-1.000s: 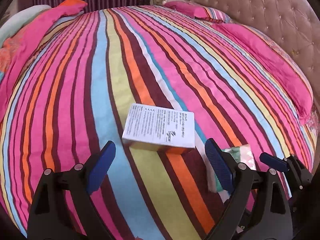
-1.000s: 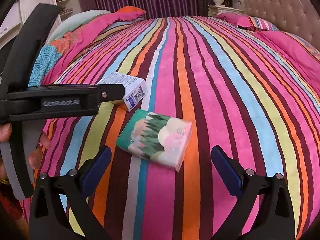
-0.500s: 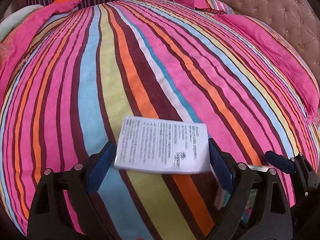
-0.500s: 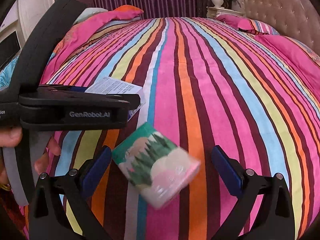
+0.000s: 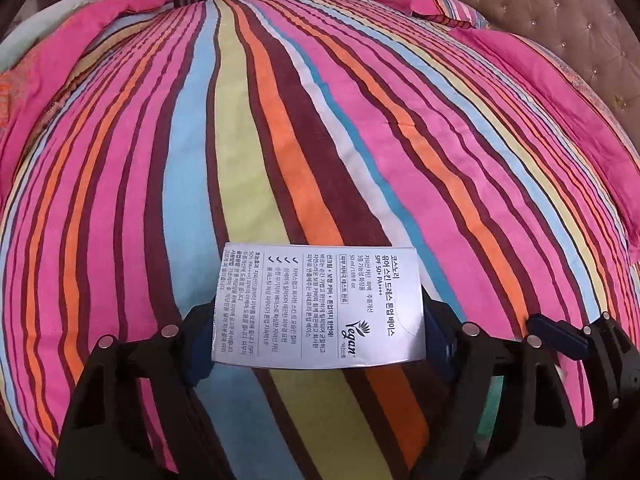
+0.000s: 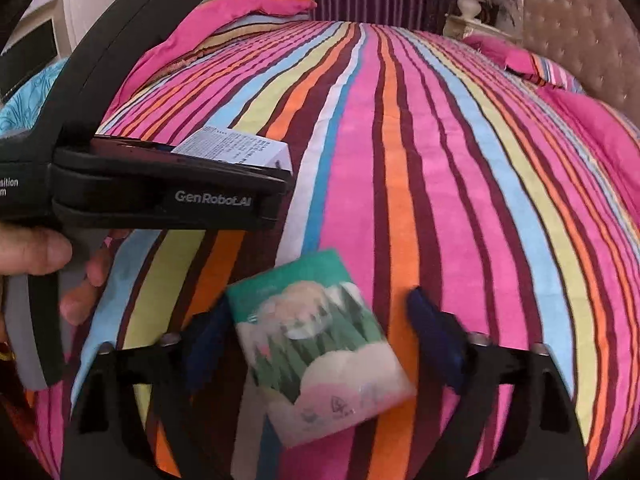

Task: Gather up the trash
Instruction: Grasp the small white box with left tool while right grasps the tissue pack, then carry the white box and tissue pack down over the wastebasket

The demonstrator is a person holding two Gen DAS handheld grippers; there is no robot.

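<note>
In the left wrist view my left gripper (image 5: pixel 318 344) is shut on a white cosmetic box (image 5: pixel 318 304) with Korean print, its blue pads pressed on both sides, held just above the striped bedspread (image 5: pixel 280 140). In the right wrist view my right gripper (image 6: pixel 316 344) has its blue pads closing around a green and pink tissue pack (image 6: pixel 320 344); the left pad touches it, a gap shows at the right pad. The left gripper with the box (image 6: pixel 240 146) shows at the left there, held by a hand (image 6: pixel 36 248).
The bed has pink pillows (image 5: pixel 560 92) along the right and a tufted headboard (image 5: pixel 560 12) behind. A folded pink quilt (image 5: pixel 80 40) lies at the far left. A nightstand with a vase (image 6: pixel 470 4) stands beyond the bed.
My left gripper moved over the white box, shut on it and raised it. My right gripper moved onto the tissue pack, its fingers closing in; the pack turned and looks blurred.
</note>
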